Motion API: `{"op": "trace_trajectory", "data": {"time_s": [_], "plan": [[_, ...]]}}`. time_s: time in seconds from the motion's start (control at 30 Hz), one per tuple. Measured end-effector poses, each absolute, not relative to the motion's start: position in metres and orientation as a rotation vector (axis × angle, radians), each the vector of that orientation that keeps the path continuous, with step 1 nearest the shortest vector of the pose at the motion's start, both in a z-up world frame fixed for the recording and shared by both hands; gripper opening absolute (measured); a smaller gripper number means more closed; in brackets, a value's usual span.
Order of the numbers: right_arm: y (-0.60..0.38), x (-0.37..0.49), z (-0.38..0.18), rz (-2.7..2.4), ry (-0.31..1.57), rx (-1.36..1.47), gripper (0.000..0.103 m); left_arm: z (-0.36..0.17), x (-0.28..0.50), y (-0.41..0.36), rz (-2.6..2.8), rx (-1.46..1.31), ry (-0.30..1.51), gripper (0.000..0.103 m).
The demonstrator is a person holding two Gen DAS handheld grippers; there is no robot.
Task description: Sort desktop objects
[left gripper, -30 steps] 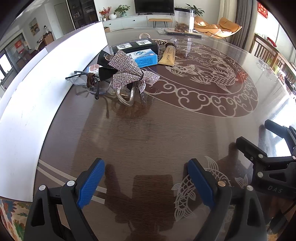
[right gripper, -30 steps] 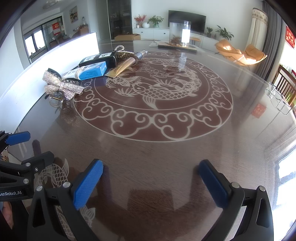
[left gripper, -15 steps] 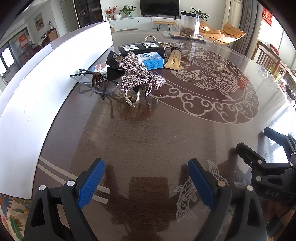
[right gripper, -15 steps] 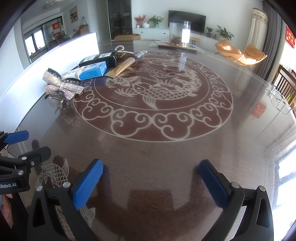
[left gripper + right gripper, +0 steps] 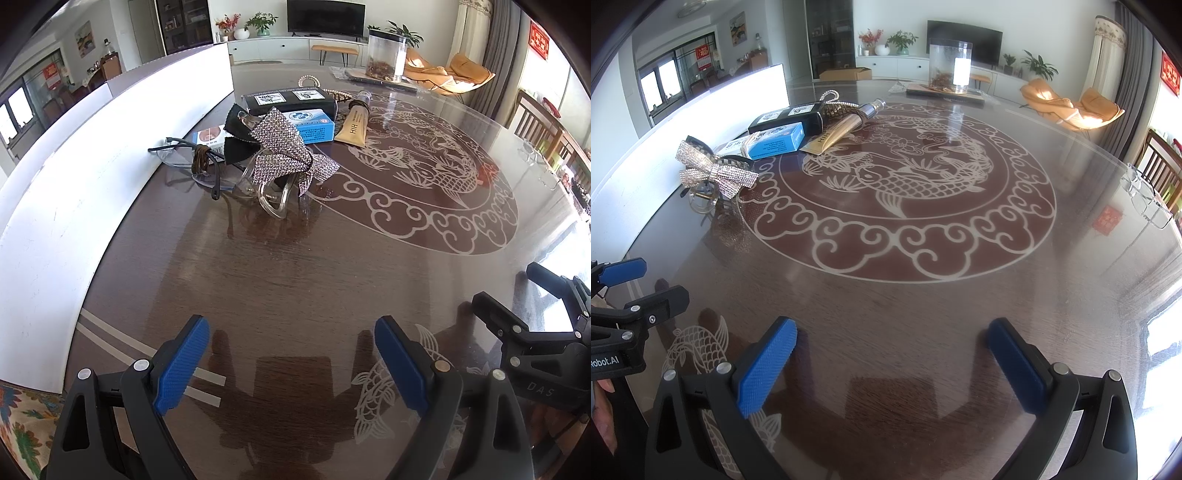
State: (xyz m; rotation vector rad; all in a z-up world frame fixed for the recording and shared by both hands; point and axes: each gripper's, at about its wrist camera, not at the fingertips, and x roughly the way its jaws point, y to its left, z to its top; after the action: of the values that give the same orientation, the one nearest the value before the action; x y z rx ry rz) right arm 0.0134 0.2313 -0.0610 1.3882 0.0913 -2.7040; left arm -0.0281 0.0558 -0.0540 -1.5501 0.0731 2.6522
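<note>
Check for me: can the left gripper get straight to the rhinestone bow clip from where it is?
Probably yes. The left gripper is open and empty, with only bare table between it and the rhinestone bow clip, which lies at the pile's near edge.

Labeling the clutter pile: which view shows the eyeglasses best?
Left wrist view: the eyeglasses lie close and clear, dark frame and lenses visible beside the rhinestone bow. In the right wrist view they are almost entirely hidden behind that bow.
</note>
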Motion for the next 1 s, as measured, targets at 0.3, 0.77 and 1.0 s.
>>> {"op": "trace_trajectory", "data": {"time_s": [0.3, 0.77, 1.0], "plan": [[0.2312, 0.0134, -0.061, -2.704, 0.091, 1.388, 0.103, -0.0566, -0.0299, 0.0552, 2.648, -1.576, 0.07, 0.092], [0.2313, 0.0136, -0.061, -2.704, 0.092, 1.388, 0.103, -0.0604, -0.0302, 0.0574, 2.636, -1.606, 0.089, 0.092], [0.2313, 0.0137, -0.0609, -2.703, 0.092, 1.388, 0.103, -0.0575, -0.0302, 0.0512, 2.655, -1.592, 0.044, 0.092]]}}
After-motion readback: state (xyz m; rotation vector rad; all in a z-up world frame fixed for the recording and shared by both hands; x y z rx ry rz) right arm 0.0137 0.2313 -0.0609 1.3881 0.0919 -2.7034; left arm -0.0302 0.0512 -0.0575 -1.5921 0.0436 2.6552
